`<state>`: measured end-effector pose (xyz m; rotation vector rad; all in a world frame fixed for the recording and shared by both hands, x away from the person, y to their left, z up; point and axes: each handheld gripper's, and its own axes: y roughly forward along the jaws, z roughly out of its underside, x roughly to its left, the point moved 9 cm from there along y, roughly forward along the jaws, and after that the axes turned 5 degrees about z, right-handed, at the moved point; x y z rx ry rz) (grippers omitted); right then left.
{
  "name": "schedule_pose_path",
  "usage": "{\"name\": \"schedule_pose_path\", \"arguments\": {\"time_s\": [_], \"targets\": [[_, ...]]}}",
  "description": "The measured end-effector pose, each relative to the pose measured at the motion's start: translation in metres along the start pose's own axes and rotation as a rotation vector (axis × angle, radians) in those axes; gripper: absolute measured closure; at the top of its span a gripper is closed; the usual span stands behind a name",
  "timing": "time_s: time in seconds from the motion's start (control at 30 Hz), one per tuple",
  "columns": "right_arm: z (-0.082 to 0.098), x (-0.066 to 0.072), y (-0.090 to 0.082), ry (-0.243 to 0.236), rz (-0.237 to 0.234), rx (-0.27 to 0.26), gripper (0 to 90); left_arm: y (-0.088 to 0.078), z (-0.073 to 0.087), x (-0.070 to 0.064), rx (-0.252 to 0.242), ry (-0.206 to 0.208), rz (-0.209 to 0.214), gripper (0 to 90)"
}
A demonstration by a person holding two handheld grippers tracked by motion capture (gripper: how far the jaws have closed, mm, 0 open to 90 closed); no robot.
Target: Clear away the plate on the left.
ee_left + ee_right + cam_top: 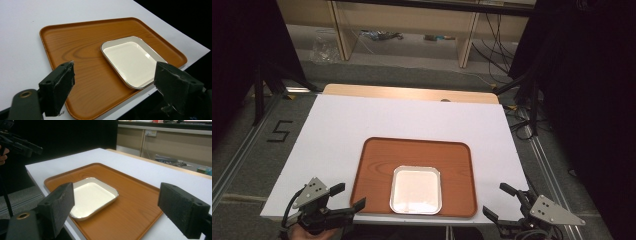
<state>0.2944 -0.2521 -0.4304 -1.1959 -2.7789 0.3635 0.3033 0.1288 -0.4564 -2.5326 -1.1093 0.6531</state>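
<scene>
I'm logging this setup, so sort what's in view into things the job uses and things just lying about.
In use:
- wooden tray
- white square dish lying on the tray
- left gripper, open
- right gripper, open

Lying about:
- clear plastic bag on the floor
- cables by the shelving

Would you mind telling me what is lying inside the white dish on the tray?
The white dish holds nothing; its pale bottom shows bare. It rests on the wooden tray, so the tray surface beneath it is covered.

Between my left gripper and right gripper, both spread wide, a white square dish sits on a wooden tray.
</scene>
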Motion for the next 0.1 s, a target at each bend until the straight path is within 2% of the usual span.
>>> {"name": "schedule_pose_path", "arguments": {"time_s": [0.1], "targets": [[0.0000, -0.0001, 0.0000, 0.000, 0.000, 0.000, 14.9, 0.0009, 0.0010, -0.0001, 0.010, 0.004, -0.001, 16.6]]}}
